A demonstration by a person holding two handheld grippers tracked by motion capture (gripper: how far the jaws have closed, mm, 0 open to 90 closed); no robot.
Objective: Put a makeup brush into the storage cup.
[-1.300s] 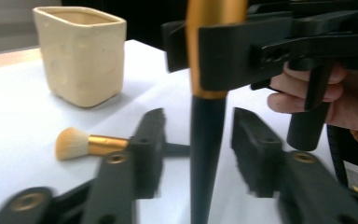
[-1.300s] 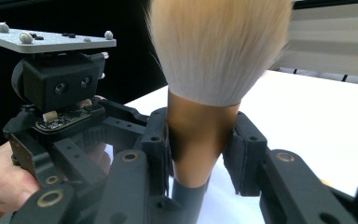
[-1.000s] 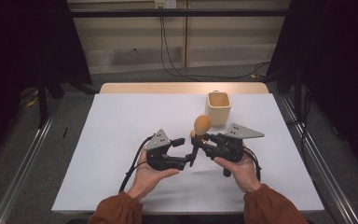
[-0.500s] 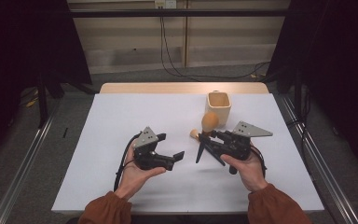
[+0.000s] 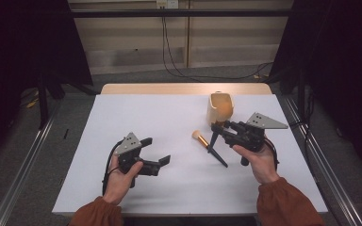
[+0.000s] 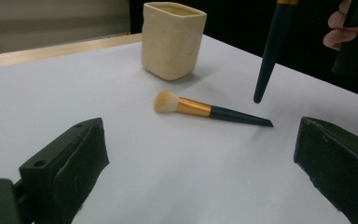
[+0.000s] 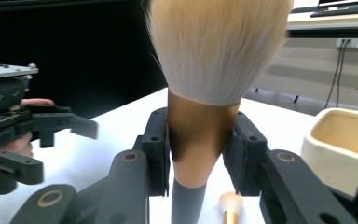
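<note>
Right tool [image 5: 218, 134]: gripping the large brush [image 7: 205, 93] by its gold ferrule, bristles up beside the cream cup [image 5: 220, 108].
Left tool [image 5: 158, 150]: jaws having just been opening, standing wide apart and holding nothing.
Small brush [image 6: 205, 108]: lying flat on the table [image 5: 169, 122], between both tools.
</note>
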